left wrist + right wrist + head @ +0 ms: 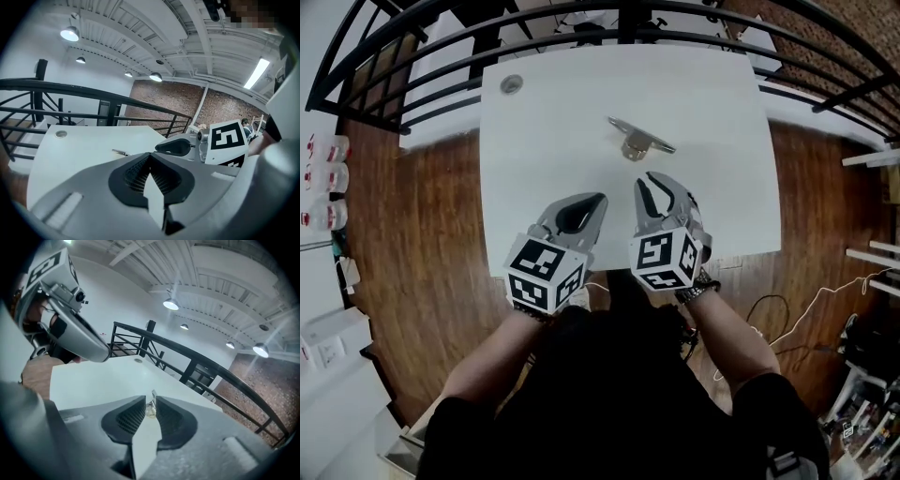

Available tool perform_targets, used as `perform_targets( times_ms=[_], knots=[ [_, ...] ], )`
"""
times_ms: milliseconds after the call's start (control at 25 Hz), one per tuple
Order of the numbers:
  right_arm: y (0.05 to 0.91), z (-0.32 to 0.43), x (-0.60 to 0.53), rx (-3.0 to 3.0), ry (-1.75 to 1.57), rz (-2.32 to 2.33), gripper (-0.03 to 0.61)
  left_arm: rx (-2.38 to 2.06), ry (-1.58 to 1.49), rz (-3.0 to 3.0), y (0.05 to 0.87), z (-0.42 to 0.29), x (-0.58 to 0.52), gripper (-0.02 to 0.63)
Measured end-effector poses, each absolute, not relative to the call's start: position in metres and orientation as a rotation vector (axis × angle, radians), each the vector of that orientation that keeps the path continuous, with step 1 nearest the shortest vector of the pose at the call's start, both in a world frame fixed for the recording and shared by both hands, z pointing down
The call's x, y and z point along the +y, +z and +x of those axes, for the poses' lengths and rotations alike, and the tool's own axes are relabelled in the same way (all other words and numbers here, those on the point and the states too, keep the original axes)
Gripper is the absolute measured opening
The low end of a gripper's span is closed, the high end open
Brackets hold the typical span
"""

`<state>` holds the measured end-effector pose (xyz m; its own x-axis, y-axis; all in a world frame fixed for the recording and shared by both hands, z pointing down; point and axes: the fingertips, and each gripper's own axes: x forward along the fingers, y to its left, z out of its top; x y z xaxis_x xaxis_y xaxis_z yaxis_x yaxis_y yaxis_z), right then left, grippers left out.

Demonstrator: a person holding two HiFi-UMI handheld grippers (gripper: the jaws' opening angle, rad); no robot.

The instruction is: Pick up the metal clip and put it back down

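Looking down from the head camera, a white table (544, 169) stands beside a black railing (412, 56) over a wooden floor. The metal clip (639, 141) lies alone near the middle of the table, well ahead of both grippers and untouched, so the pick-up has likely not begun.

The right gripper (654, 180) hovers over the near part of the table, aimed at the clip. Its jaws stand apart with nothing between them, and its own view frames the clip in the gap beyond the tips, which suggests it is lining up for the grasp. The left gripper (598, 199) hangs just beside it, clenched on nothing, probably only keeping out of the way.

No container is on the table. A small round disc (512, 83) sits near its far left corner.
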<state>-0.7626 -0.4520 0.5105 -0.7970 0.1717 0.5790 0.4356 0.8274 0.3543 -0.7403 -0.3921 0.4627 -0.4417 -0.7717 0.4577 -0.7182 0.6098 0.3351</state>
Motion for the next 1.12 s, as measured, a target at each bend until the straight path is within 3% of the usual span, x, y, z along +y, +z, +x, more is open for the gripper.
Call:
perform_targets(
  times_ms=[840, 1000, 1120],
  knots=[
    [0.618, -0.845, -0.448, -2.243, -0.994, -0.588, 0.112, -2.227, -0.138, 0.944, 0.509, -0.794, -0.371, 0.015],
    [0.622, -0.852, -0.451, -2.24, -1.031, -0.57, 0.109, -2.222, -0.141, 0.936, 0.513, -0.797, -0.37, 0.015],
    [0.616, -0.857, -0.451, -2.26, -1.063, -0.552, 0.055, -2.218, -0.14, 0.939, 0.513, -0.798, -0.368, 0.015]
  ],
)
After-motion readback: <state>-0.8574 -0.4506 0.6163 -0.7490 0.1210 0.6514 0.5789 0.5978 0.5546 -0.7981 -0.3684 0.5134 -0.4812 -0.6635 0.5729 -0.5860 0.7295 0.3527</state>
